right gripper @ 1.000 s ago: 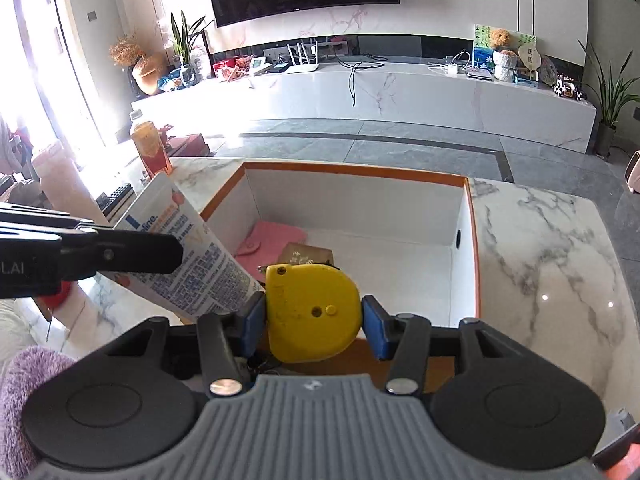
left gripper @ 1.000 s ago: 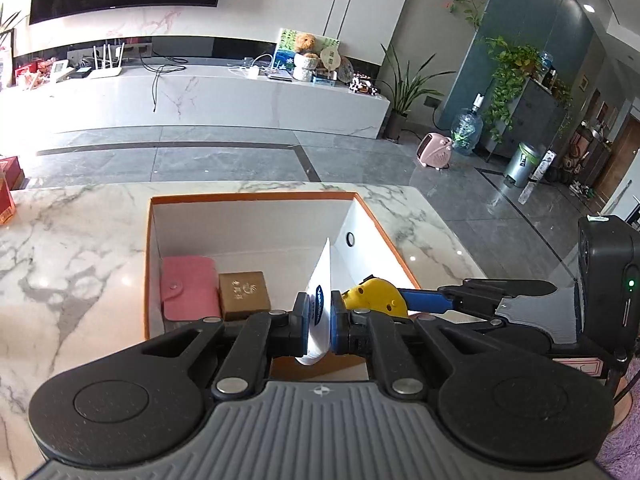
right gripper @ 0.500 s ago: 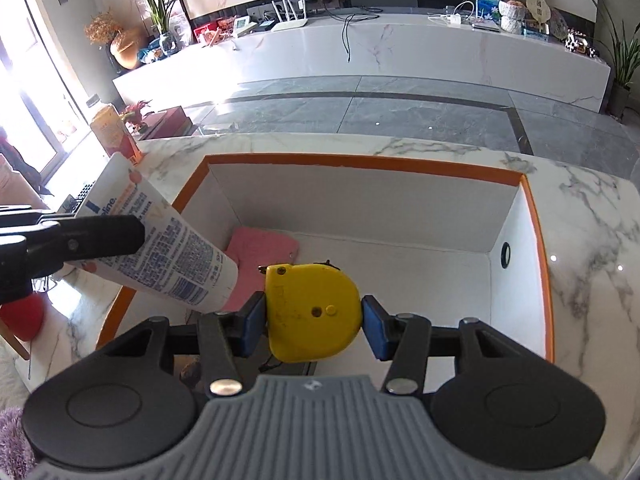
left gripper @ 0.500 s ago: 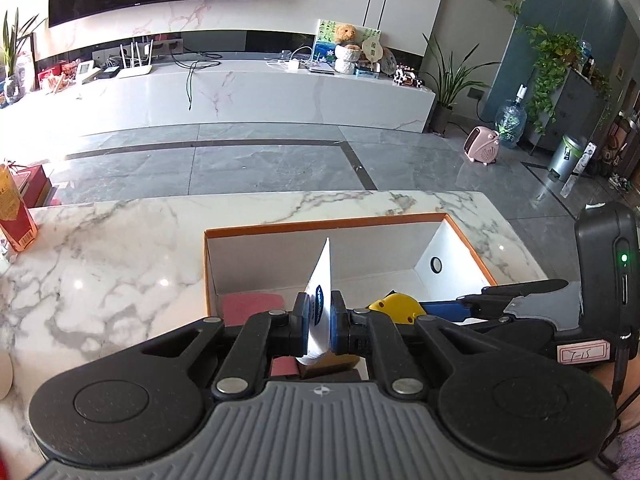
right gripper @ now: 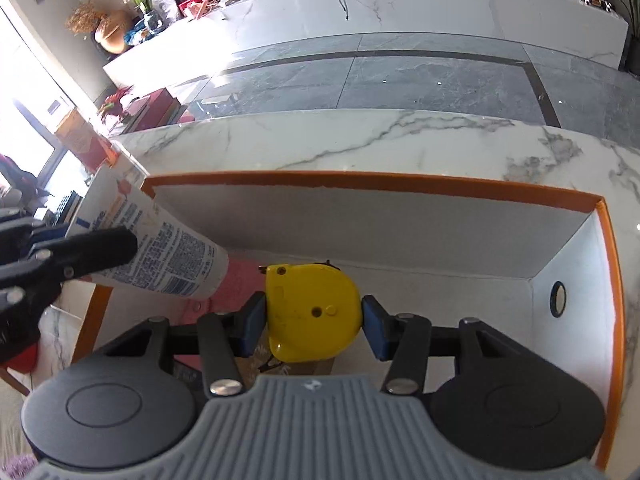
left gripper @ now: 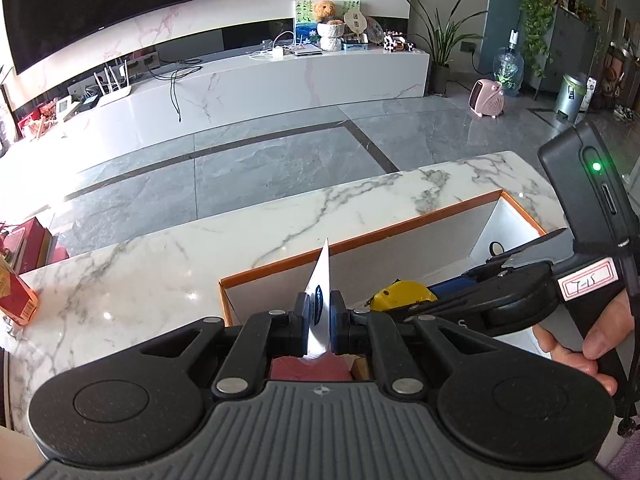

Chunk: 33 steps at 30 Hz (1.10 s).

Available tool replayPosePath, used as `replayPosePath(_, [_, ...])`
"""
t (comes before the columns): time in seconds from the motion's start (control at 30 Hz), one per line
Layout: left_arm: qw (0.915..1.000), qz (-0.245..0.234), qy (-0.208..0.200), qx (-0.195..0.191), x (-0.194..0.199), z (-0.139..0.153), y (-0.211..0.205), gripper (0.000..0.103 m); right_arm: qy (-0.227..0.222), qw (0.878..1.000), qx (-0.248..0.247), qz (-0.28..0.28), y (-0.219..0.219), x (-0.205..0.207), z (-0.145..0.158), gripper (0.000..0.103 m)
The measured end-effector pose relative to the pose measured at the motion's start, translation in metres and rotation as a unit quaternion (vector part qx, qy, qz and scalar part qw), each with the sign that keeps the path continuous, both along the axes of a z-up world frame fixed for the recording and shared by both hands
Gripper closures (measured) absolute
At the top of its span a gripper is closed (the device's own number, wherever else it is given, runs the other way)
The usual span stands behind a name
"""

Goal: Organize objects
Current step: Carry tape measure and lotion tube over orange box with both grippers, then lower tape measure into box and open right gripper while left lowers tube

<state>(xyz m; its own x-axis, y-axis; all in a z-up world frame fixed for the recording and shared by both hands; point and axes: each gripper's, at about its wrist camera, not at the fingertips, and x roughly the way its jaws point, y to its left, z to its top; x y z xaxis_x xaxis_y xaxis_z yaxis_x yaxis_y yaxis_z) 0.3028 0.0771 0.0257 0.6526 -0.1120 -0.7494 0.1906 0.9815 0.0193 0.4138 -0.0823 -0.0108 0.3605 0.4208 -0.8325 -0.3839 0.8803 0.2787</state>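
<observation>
Tube (right gripper: 160, 256) was white soft plastic with blue print (flat crimped end up), pinched tight in the left gripper (left gripper: 320, 322) over the box's (right gripper: 376, 184) 9 o'clock rim. Tape measure (right gripper: 314, 312) was a yellow hard shell, rounded. Right gripper (right gripper: 314, 322) clamped it between blue pads, inside the white, orange-edged box.

The left gripper (left gripper: 320, 322) is squeezing a white tube (left gripper: 320, 300) over the orange-edged box (left gripper: 360, 240), beside a yellow tape measure (left gripper: 394, 298).
</observation>
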Motion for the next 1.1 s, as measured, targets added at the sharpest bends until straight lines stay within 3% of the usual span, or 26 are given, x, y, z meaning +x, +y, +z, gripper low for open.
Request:
replayPosePath(0.17, [1.0000,-0.002,0.001,-0.002,0.006,-0.003,0.003,0.092,0.034,0.999,-0.004,-0.042,0.014,0.024,-0.023,0.050])
replayPosePath(0.47, [0.9998,0.006,0.007,-0.018,0.015,-0.012,0.011,0.092,0.088,0.994,-0.005,-0.069,0.021,0.040,-0.052,0.049])
replayPosePath(0.7, [0.9996,0.010,0.005,-0.027,0.016,-0.015,0.016,0.092,0.118,0.990,0.034,-0.071,0.015,0.042,-0.051,0.047])
replayPosePath(0.8, [0.9995,0.008,0.005,-0.029,0.017,-0.015,0.017,0.092,0.115,0.990,0.045,-0.073,0.011,0.041,-0.047,0.048])
replayPosePath(0.9, [0.9996,0.003,0.006,-0.026,0.017,-0.015,0.015,0.092,0.110,0.991,0.039,-0.064,0.014,0.040,-0.046,0.060])
replayPosePath(1.1, [0.9996,-0.001,0.007,-0.028,0.015,-0.014,0.013,0.092,0.099,0.993,0.036,-0.048,0.013,0.037,-0.044,0.061])
